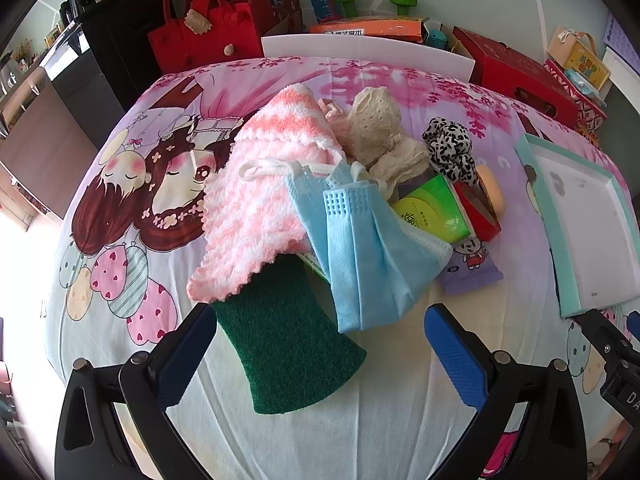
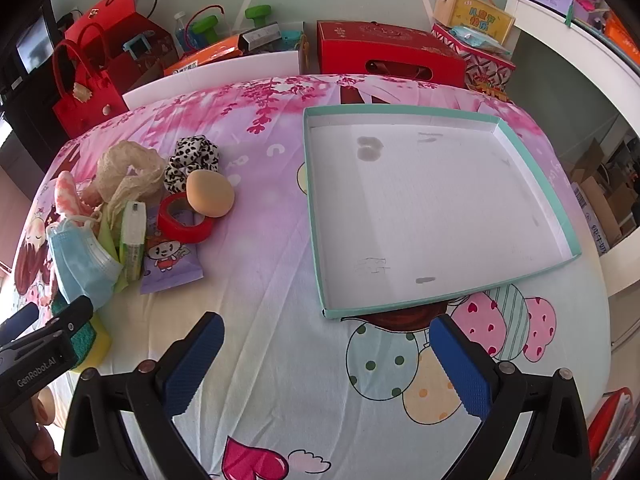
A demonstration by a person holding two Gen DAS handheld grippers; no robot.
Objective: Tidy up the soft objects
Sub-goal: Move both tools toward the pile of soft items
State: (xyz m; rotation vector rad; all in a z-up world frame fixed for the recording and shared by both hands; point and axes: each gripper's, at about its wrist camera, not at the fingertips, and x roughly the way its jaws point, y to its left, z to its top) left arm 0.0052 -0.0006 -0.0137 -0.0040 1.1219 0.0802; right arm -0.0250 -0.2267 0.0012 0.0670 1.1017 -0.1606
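- Left gripper (image 1: 320, 344): spread, jaws either side of the green scouring sponge (image 1: 288, 344), not clamped.
- Right gripper (image 2: 328, 360): spread, holding nothing, near the tray (image 2: 532, 168).

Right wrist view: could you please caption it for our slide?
Open right gripper faces an empty teal-rimmed white cardboard tray.

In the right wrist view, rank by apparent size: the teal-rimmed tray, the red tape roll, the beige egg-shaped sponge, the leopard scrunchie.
1. Teal-rimmed tray, by far the largest.
2. Red tape roll and leopard scrunchie: they look about alike, so no ranking between them.
3. Beige egg-shaped sponge, slightly smaller.
These three sit close together, so distance barely skews them.
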